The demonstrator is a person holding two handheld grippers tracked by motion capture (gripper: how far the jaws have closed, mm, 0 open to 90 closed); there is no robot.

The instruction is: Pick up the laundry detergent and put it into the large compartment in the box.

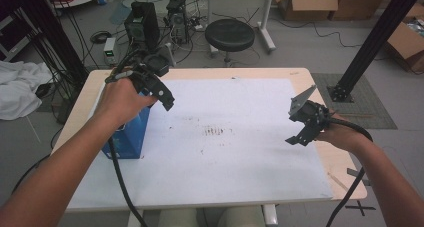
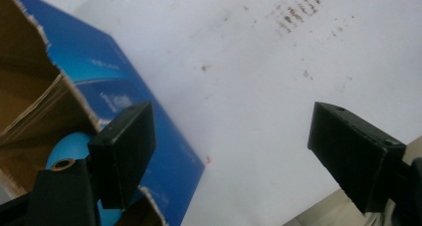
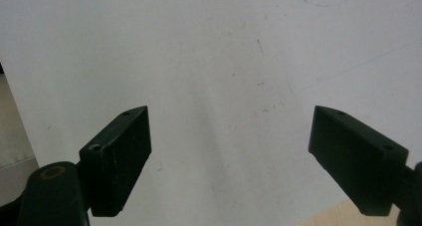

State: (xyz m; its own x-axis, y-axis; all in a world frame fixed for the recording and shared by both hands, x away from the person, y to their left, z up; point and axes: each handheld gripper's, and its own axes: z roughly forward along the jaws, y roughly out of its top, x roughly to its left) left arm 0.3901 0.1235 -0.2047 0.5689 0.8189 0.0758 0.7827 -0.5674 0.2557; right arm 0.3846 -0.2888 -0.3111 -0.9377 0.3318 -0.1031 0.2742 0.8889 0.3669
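A blue cardboard box [image 1: 129, 137] with a torn open top stands on the left part of the white board [image 1: 225, 152]. In the left gripper view the box [image 2: 124, 116] shows brown inner walls, and a light blue round object [image 2: 67, 149] lies inside it. My left gripper [image 1: 162, 94] hovers just over the box's right edge, jaws wide apart with nothing between them [image 2: 231, 151]. My right gripper [image 1: 299, 124] hangs over the board's right side, open and empty [image 3: 231, 156].
The wooden table [image 1: 310, 77] ends close behind the board. Brown stains [image 1: 216, 131] mark the board's middle. Beyond the table stand a black stool [image 1: 229, 35], computer cases [image 1: 141, 23] and cables on the floor. White cloth [image 1: 17, 87] lies off to the left.
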